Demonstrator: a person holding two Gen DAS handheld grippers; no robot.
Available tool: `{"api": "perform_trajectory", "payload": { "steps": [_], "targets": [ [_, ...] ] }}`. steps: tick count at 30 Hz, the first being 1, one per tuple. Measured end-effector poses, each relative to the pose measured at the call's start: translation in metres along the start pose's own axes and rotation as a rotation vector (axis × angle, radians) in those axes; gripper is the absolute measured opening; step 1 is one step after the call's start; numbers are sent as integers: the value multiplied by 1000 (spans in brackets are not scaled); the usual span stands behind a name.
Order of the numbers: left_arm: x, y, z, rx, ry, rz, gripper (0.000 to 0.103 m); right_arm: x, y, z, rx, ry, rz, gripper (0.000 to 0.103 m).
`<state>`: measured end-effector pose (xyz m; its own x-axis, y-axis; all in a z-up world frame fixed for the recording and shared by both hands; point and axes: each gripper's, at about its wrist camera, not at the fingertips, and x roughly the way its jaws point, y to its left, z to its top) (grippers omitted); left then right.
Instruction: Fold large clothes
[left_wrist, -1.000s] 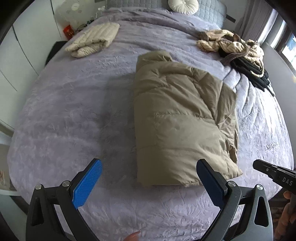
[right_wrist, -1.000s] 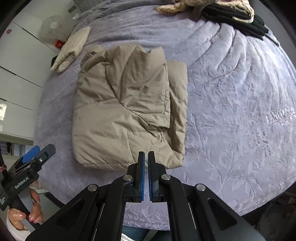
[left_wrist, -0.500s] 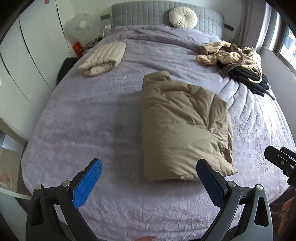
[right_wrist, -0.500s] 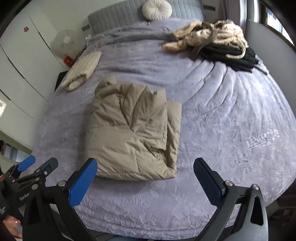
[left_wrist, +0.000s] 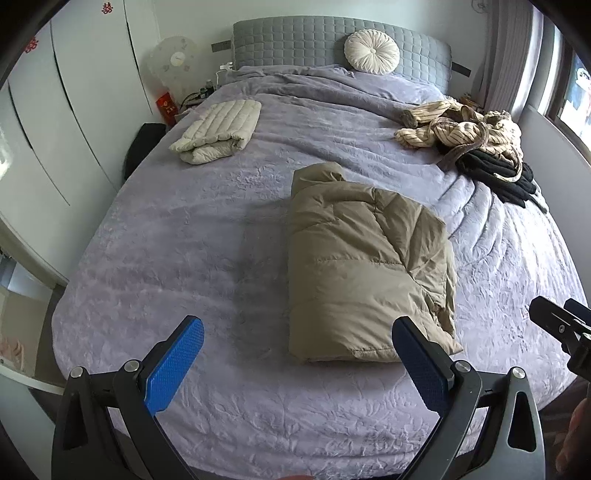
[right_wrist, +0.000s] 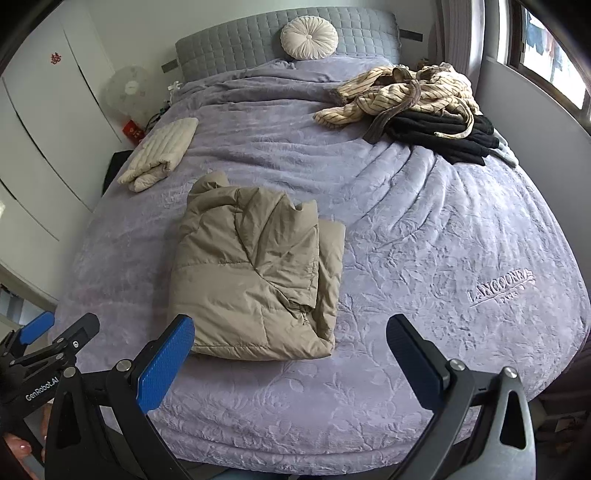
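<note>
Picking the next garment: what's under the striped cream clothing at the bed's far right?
Black clothing lies under the striped cream clothing, sticking out toward the foot. How many black pieces, or anything deeper, is covered.

A tan puffer jacket (left_wrist: 365, 269) lies folded into a thick rectangle on the lavender bed (left_wrist: 184, 240); its quilted top flap is creased; collar end points toward the headboard.

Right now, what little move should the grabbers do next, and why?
Probably swing toward the messy pile of striped and black clothes. The tan puffy jacket already lies folded on the bed, like the cream jacket. The left gripper and the right gripper are open and empty.
</note>
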<state>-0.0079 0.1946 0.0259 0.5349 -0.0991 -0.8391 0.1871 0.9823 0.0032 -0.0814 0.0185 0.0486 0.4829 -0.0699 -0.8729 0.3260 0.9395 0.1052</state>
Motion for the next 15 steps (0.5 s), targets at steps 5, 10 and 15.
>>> {"api": "perform_trajectory", "payload": {
  "steps": [5, 10, 15],
  "targets": [
    [-4, 0, 0, -9, -5, 0, 102, -2, 0, 1, -6, -8, -4, 103],
    [-5, -2, 0, -10, -4, 1, 102, -3, 1, 1, -7, -6, -4, 103],
    [-5, -2, 0, -9, -3, 0, 102, -3, 2, 1, -9, -6, -3, 103]
  ]
}}
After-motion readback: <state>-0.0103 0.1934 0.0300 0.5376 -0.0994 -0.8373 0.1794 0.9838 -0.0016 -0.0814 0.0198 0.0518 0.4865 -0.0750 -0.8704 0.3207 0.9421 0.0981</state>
